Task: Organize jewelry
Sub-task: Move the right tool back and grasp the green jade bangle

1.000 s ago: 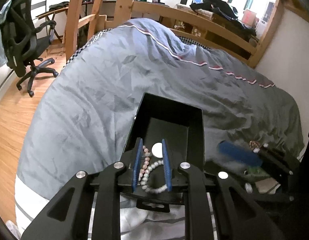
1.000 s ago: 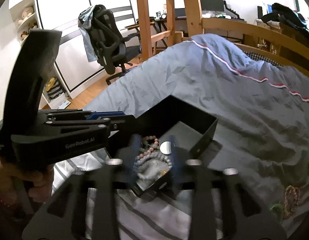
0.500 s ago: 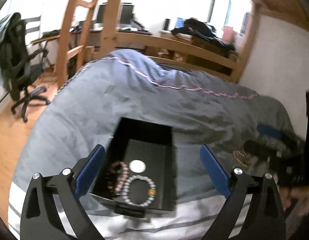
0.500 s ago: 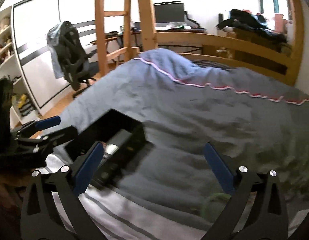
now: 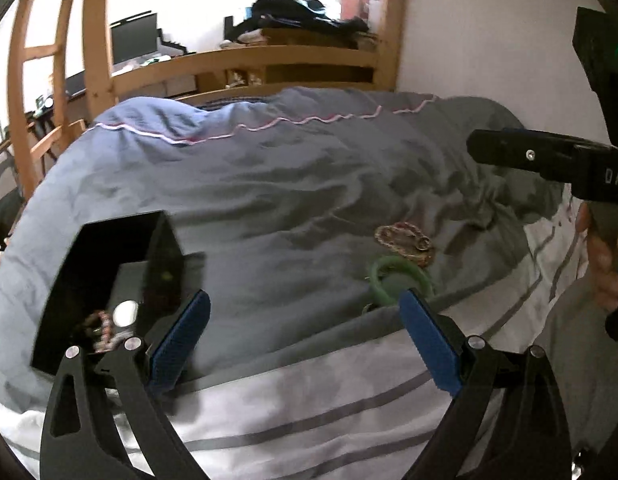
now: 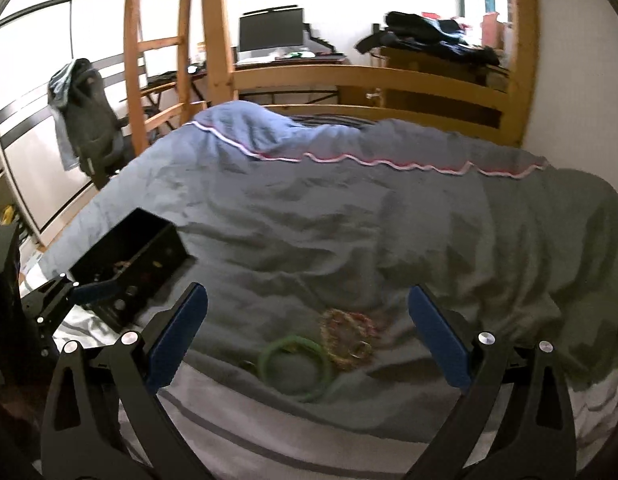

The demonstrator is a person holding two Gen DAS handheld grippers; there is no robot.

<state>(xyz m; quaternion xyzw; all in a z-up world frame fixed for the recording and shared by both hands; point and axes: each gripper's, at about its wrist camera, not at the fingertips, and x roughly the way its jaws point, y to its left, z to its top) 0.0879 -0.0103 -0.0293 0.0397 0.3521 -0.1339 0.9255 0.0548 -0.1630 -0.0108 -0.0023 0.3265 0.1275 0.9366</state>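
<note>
we are lining the right gripper, jaws spread wide, over the green bangle lying on the duvet well right of the black box; the beaded bracelet is touching it, so we are pinching only the bangle's rim. the left gripper is also gaping empty.

Grey-quilted bed bearing a black box, green bangle and touching beaded bracelet.
</note>
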